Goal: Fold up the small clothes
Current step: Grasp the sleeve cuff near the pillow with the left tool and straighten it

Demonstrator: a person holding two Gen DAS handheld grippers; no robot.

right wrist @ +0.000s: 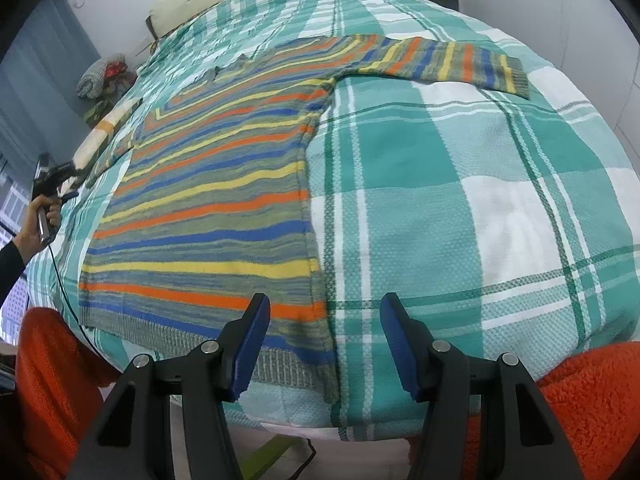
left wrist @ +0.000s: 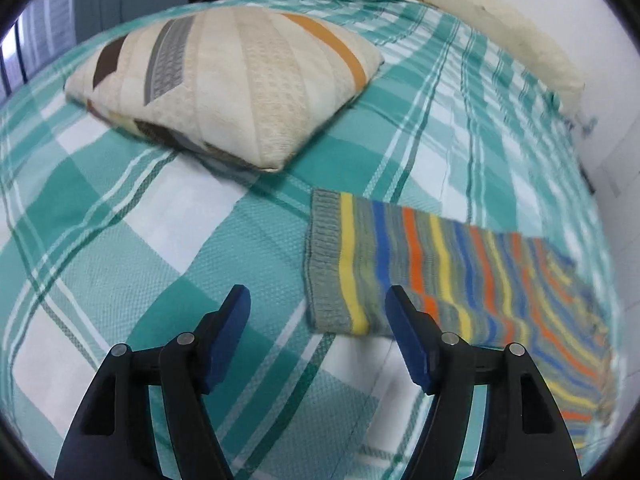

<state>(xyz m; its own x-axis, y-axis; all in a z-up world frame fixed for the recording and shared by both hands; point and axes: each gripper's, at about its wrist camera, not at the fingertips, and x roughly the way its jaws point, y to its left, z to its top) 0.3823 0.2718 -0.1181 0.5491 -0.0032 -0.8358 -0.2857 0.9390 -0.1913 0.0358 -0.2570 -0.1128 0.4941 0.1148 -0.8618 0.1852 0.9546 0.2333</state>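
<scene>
A striped knit sweater (right wrist: 216, 184) in orange, yellow, blue and grey lies flat on the plaid bed cover (right wrist: 460, 208), one sleeve (right wrist: 440, 64) stretched out to the side. My right gripper (right wrist: 324, 308) stands open above the sweater's near hem corner, touching nothing. In the left wrist view the other sleeve (left wrist: 460, 272) lies flat, its grey cuff (left wrist: 328, 264) ahead of my left gripper (left wrist: 318, 300). That gripper is open, with the cuff's corner seen between its fingers and no pad pressing on it. The right wrist view shows a hand (right wrist: 36, 224) holding the left gripper (right wrist: 60, 184) at the far left.
A cream patchwork pillow (left wrist: 224, 80) rests on the bed beyond the left gripper. A cream padded edge (left wrist: 500, 32) runs along the wall side. Orange fleecy fabric (right wrist: 580, 400) shows at the bed's near edge, on both sides of the right gripper. Clutter sits past the bed's far end.
</scene>
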